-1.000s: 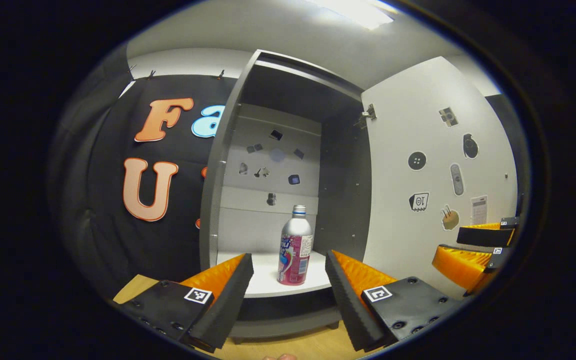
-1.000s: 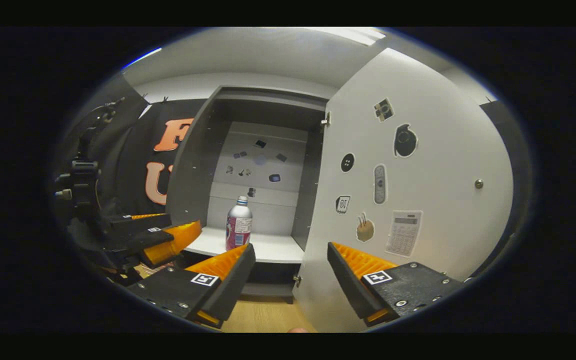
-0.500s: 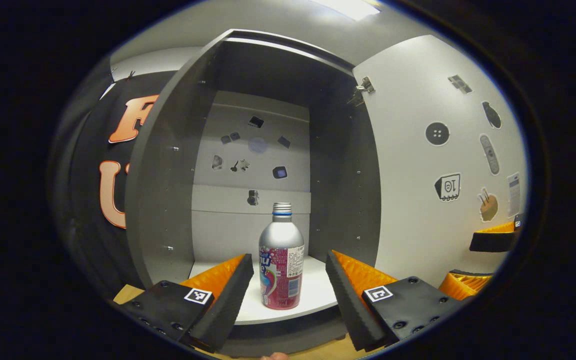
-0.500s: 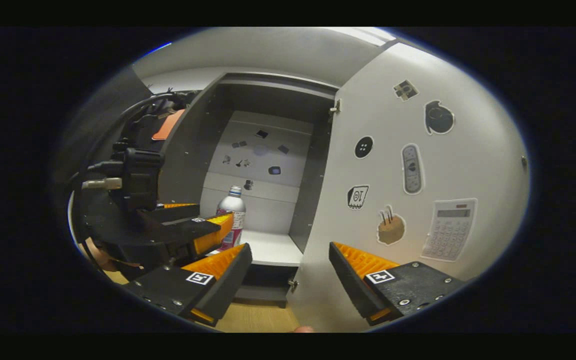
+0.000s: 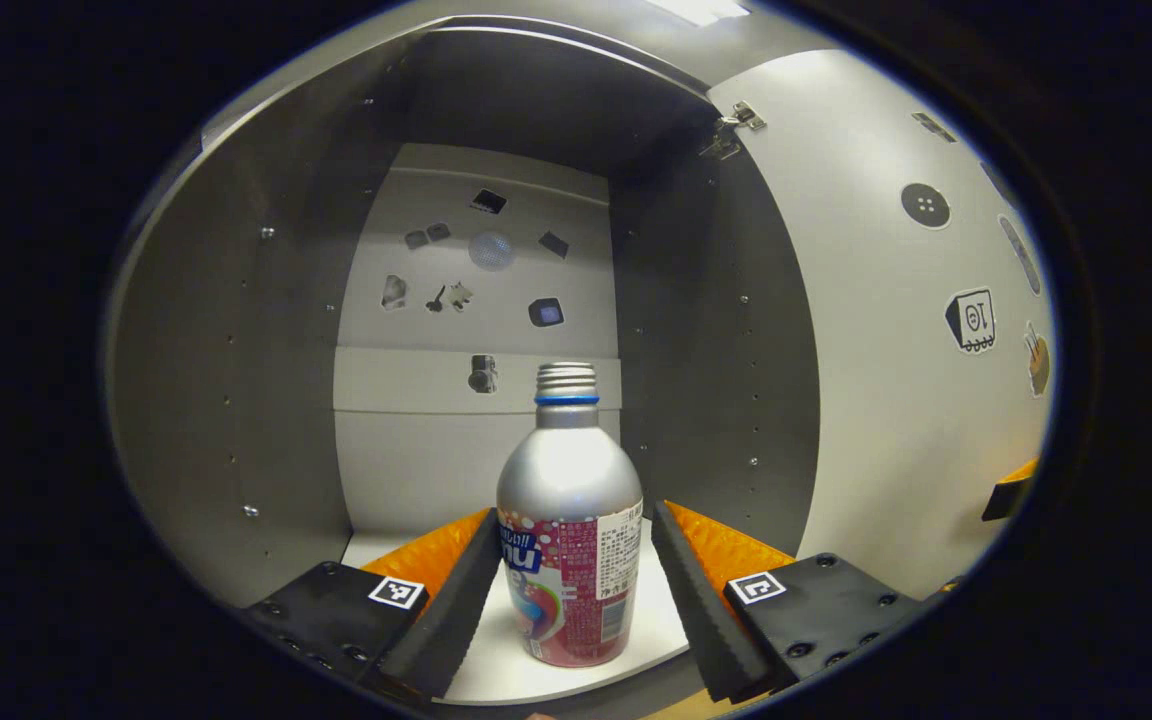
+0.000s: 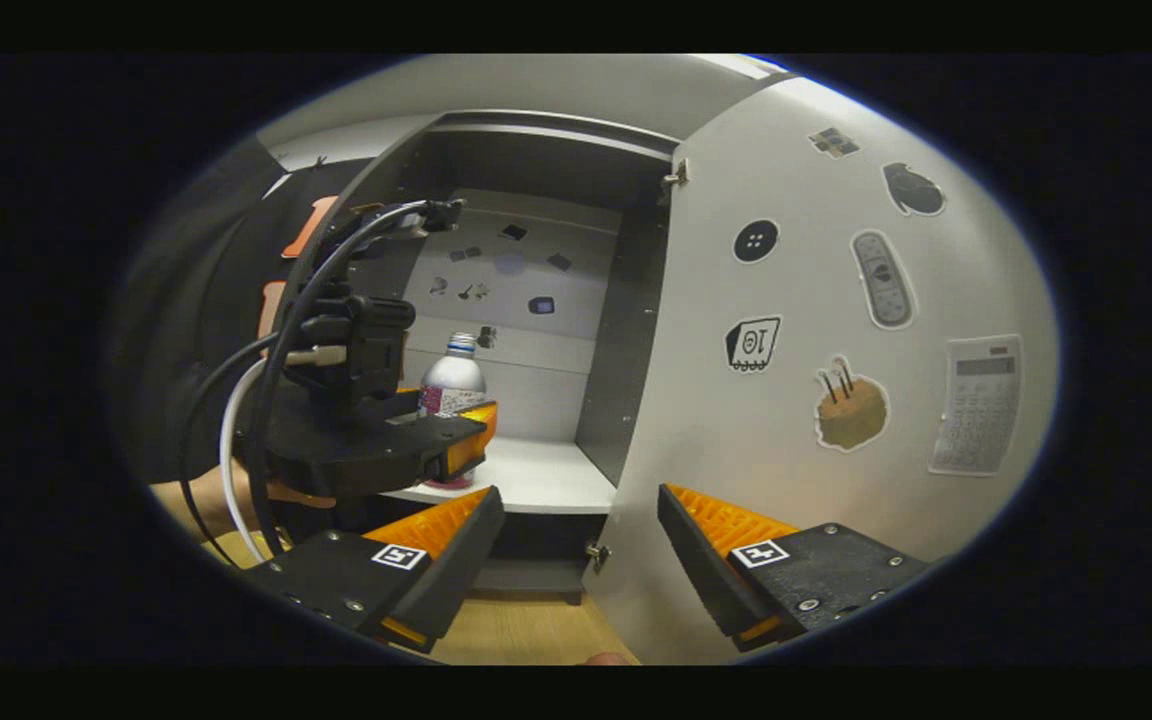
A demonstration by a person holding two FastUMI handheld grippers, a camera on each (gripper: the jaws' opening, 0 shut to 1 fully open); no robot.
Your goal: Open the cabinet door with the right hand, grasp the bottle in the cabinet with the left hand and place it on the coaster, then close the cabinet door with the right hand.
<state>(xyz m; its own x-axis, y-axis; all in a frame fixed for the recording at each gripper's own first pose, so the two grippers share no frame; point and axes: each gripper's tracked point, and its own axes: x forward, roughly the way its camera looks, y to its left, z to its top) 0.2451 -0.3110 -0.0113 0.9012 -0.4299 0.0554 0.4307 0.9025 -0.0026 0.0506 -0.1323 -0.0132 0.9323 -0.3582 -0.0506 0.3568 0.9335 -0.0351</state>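
Note:
A silver bottle (image 5: 568,520) with a pink label stands upright on the white shelf (image 5: 658,622) of the open grey cabinet. My left gripper (image 5: 576,512) is open, one finger on each side of the bottle's lower body; I cannot tell whether they touch it. In the right gripper view the left gripper (image 6: 436,450) reaches into the cabinet and partly hides the bottle (image 6: 453,378). My right gripper (image 6: 580,494) is open and holds nothing, in front of the lower edge of the open white door (image 6: 836,300).
The door (image 5: 886,400) swings out to the right and carries several stickers; more stickers are on the cabinet's back wall (image 5: 476,300). A hand (image 6: 206,495) and cables (image 6: 266,380) trail behind the left gripper. A wooden surface (image 6: 526,635) lies below the cabinet.
My left gripper has moved forward into the cabinet until the bottle stands between its fingers. The right gripper has drifted slightly closer to the door, still open.

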